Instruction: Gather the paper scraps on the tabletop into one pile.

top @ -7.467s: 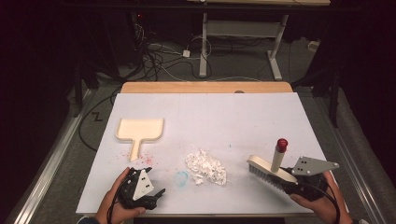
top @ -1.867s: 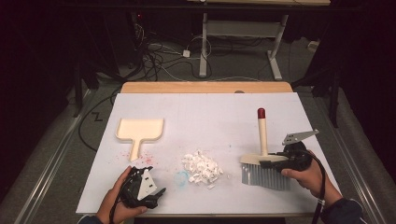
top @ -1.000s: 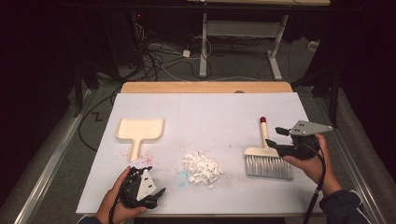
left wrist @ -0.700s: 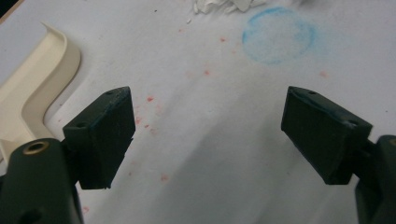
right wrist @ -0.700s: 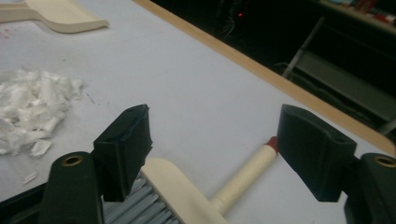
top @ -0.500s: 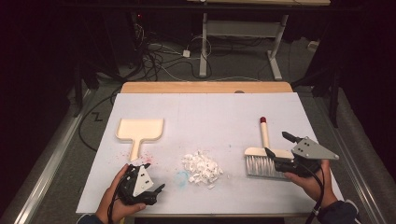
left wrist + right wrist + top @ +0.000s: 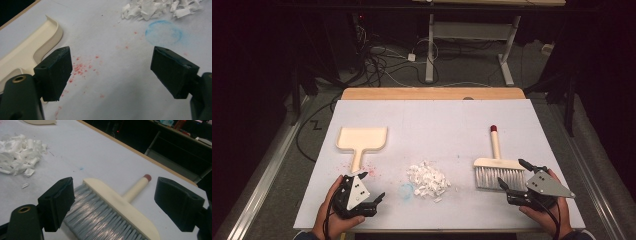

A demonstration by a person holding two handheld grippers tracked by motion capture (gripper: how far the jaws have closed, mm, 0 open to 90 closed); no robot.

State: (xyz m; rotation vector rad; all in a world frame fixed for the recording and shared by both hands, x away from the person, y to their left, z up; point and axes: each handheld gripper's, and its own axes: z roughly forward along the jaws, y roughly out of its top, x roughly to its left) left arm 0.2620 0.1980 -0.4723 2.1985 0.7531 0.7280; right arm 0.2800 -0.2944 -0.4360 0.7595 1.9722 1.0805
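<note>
A cream brush (image 7: pixel 495 163) with grey bristles and a red-tipped handle lies flat on the white table sheet (image 7: pixel 437 125), handle pointing away from me. My right gripper (image 7: pixel 514 175) sits just right of the bristles; its jaws have just been opening and now stand wide, gripping nothing. In the right gripper view the brush (image 7: pixel 117 205) lies just ahead of the right gripper (image 7: pixel 115 202), free of the pads. A pile of white paper scraps (image 7: pixel 428 180) lies mid-table. My left gripper (image 7: pixel 372 186) rests open near the cream dustpan (image 7: pixel 361 141). The left gripper (image 7: pixel 110 72) has only table between its jaws.
Red specks (image 7: pixel 80 67) and a blue ring stain (image 7: pixel 163 32) mark the sheet near the left gripper. The dustpan (image 7: pixel 30 47) edge lies to its left, scraps (image 7: pixel 155 8) ahead. A wooden strip (image 7: pixel 432 93) borders the table's far edge; cables and desk legs lie beyond.
The right gripper laid the brush flat on the table, let go of it, and drew back toward the front edge with its jaws spread. The left gripper stayed put.
</note>
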